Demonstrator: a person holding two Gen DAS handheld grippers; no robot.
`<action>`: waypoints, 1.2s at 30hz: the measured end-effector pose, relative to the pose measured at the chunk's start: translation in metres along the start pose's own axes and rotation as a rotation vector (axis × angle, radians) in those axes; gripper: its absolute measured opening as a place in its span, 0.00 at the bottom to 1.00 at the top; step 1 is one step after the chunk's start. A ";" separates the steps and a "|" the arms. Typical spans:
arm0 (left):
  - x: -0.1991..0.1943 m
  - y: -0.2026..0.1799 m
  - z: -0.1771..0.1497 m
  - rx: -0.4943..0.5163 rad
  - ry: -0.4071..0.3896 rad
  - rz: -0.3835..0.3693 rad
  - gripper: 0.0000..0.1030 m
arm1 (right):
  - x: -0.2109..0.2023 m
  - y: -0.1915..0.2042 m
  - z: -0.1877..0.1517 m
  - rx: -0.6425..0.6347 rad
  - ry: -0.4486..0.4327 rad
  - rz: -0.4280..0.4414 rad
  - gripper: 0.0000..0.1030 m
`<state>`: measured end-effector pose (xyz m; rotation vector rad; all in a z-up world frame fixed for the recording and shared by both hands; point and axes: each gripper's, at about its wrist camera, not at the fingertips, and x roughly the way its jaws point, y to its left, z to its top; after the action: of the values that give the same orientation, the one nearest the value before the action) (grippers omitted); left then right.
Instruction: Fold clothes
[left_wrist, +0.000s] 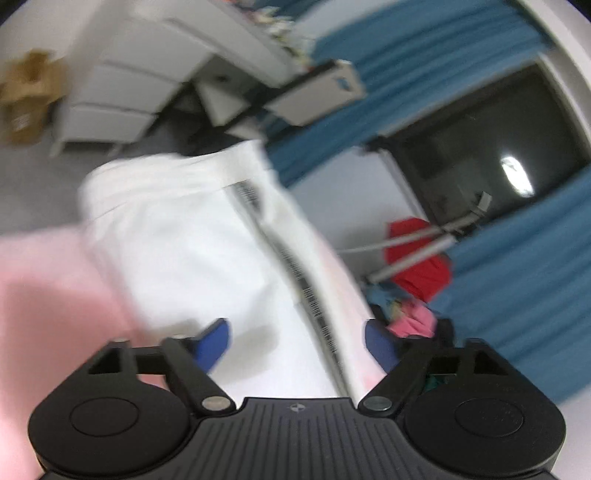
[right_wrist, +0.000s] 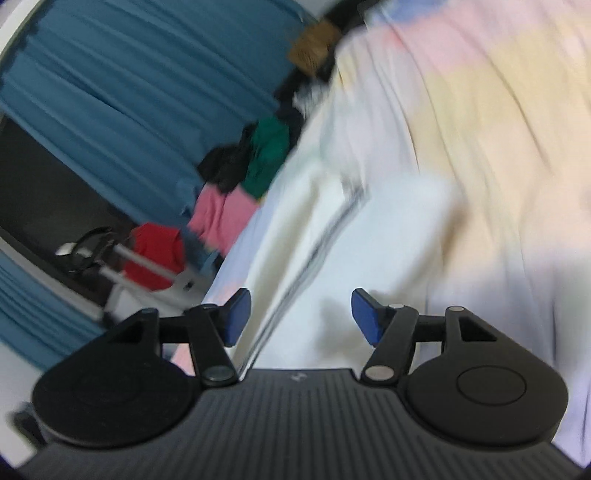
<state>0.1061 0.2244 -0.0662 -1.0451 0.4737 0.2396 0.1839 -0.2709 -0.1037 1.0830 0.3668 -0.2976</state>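
A white garment (left_wrist: 184, 240) with a dark striped trim (left_wrist: 295, 266) lies spread on a pastel pink sheet (left_wrist: 44, 280). My left gripper (left_wrist: 297, 345) hovers over its near part, jaws wide apart, and nothing sits between the blue pads (left_wrist: 214, 343). In the right wrist view the same white garment (right_wrist: 369, 236) lies on the pink and yellow sheet (right_wrist: 498, 129), its striped trim (right_wrist: 321, 243) running up the middle. My right gripper (right_wrist: 301, 317) is open above the cloth, its pads (right_wrist: 365, 317) clear of it. Both views are blurred.
A pile of clothes lies past the sheet's edge: red (right_wrist: 155, 254), pink (right_wrist: 221, 214), green (right_wrist: 267, 155) and black pieces. Blue curtains (left_wrist: 517, 277) hang around a dark window (left_wrist: 480, 155). A white drawer unit (left_wrist: 122, 92), a cardboard box (left_wrist: 26, 96) and metal poles (left_wrist: 417, 247) stand beyond.
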 end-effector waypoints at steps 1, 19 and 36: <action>-0.004 0.006 -0.001 -0.024 0.021 0.014 0.81 | -0.002 -0.006 -0.003 0.041 0.046 0.004 0.62; 0.074 0.065 0.015 -0.176 -0.099 0.028 0.51 | 0.070 -0.036 -0.013 0.066 0.052 0.036 0.58; -0.007 0.045 0.043 -0.143 -0.088 -0.144 0.11 | 0.028 -0.026 0.010 0.021 -0.004 0.055 0.18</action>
<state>0.0930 0.2842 -0.0795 -1.1982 0.3034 0.1922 0.1996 -0.2931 -0.1321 1.1110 0.3302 -0.2551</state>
